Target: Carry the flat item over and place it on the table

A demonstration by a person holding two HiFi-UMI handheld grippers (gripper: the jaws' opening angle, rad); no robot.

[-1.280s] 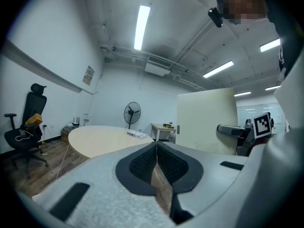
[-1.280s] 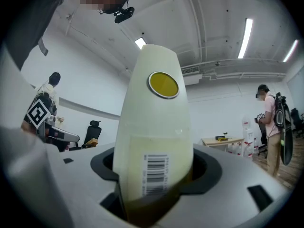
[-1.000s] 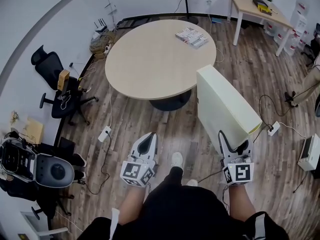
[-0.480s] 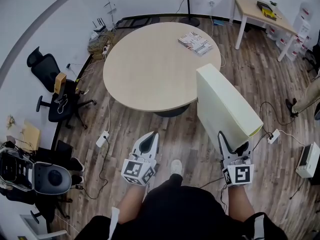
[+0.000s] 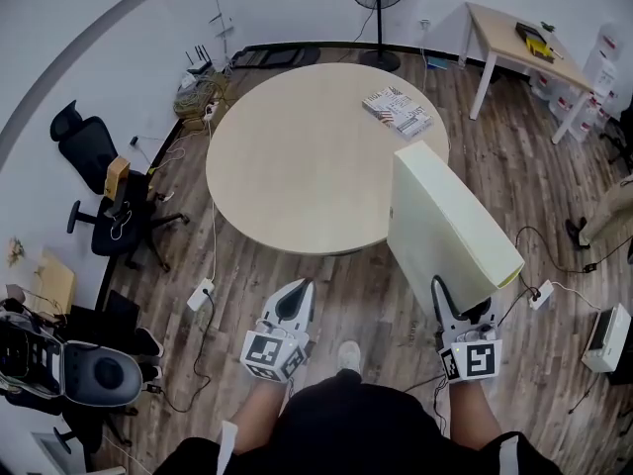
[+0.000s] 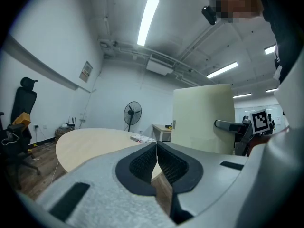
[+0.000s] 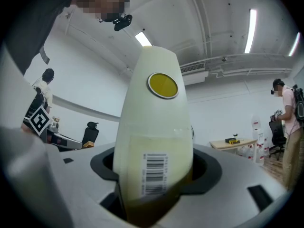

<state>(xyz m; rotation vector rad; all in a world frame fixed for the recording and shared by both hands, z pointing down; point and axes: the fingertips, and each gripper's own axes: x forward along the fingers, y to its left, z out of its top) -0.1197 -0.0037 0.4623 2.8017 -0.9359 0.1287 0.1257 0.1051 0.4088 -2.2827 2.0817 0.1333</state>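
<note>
1. Cream-coloured and slab-like, the tall flat panel [image 5: 450,228] with a barcode label on its narrow edge is clamped at its lower end by the right claw [image 5: 463,303]. The jaws stand wide around its thickness, and the panel rises ahead of that claw, leaning.
2. The left claw [image 5: 296,290] travels alongside, well to the left of the panel. Its jaws are pressed together on nothing.
3. Over the last second both claws have come forward together across the wooden floor. The round pale wooden table [image 5: 287,166], which lay well ahead of the claw tips, now sits just in front of them. From above, the panel's far end now crosses the table's near rim. The grip looks unchanged.
4. I'd say the carry is almost done and the placing hasn't begun, since the panel isn't resting on anything yet.
5. Bare tabletop lies ahead and to the left of the right claw. A small stack of printed booklets [image 5: 398,112] sits beyond the panel's far end and is worth avoiding when the panel is laid flat.
</note>
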